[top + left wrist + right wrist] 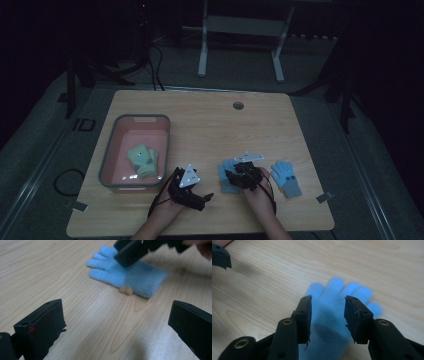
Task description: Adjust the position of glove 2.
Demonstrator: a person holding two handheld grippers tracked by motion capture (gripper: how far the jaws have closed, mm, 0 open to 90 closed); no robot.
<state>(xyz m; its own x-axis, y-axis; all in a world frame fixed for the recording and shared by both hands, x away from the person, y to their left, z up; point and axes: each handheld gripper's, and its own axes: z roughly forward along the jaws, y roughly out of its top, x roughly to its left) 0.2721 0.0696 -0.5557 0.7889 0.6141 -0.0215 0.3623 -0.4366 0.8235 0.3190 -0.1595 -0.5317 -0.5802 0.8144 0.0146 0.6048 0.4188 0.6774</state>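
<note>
A light blue knit glove (pixel 226 176) lies flat on the wooden table (pixel 210 125), fingers pointing away from the person. My right gripper (pixel 328 307) hovers just over the glove (pixel 337 295) with its jaws apart and nothing pinched between them; from the high view the right gripper (pixel 233 175) covers part of the glove. My left gripper (pixel 115 322) is open wide over bare wood, facing the glove (pixel 142 276), where one right gripper fingertip (pixel 130 251) shows. The left gripper (pixel 206 197) rests to the glove's left.
A second blue glove (pixel 287 178) lies to the right of the right hand. A pink bin (pixel 107 157) with a grey rim stands at the table's left and holds green gloves (pixel 142 160). A round cable hole (pixel 238 105) sits near the far edge.
</note>
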